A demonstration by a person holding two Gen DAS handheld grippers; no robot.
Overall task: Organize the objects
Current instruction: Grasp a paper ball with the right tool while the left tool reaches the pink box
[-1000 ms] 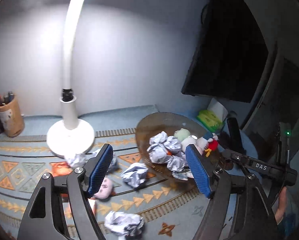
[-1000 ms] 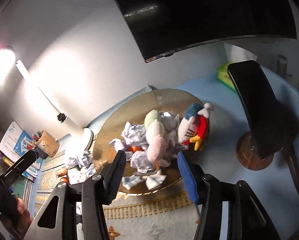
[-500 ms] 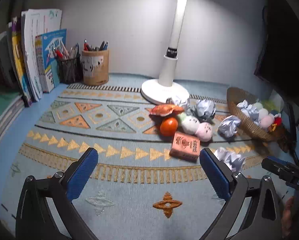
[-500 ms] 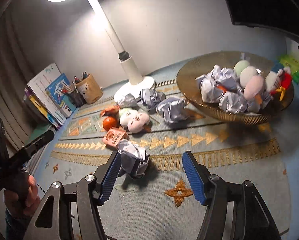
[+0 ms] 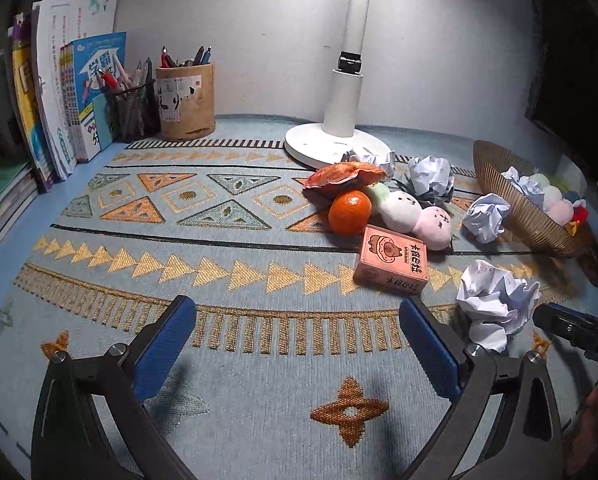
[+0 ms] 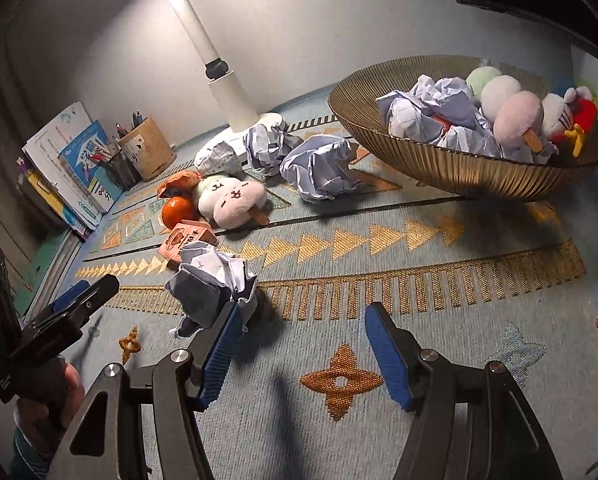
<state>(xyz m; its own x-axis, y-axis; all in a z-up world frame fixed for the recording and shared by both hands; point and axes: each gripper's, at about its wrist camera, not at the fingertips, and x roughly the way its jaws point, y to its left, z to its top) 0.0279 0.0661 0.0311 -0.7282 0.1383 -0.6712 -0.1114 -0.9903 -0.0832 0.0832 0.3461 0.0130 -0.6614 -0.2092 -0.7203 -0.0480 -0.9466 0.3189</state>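
Note:
On the patterned mat lie an orange (image 5: 349,212) (image 6: 177,212), a pink box (image 5: 391,260) (image 6: 183,240), a plush dango skewer (image 5: 415,212) (image 6: 231,198), a shell-like orange toy (image 5: 345,174) and several crumpled paper balls. The nearest paper ball (image 5: 495,304) (image 6: 213,284) lies just left of my right gripper (image 6: 303,350), against its left finger. A ribbed gold bowl (image 5: 527,216) (image 6: 459,168) at the right holds paper balls and plush toys. My left gripper (image 5: 295,344) is open and empty over bare mat. My right gripper is open and empty.
A white lamp base (image 5: 331,144) stands at the back. A wooden pen cup (image 5: 185,100), a mesh pen holder (image 5: 133,110) and upright books (image 5: 59,92) line the back left. A dark monitor (image 5: 571,60) hangs at the right.
Both grippers pulled back from above the bowl and came low over the mat's front, then edged closer. The paper ball now lies at my right gripper's left finger.

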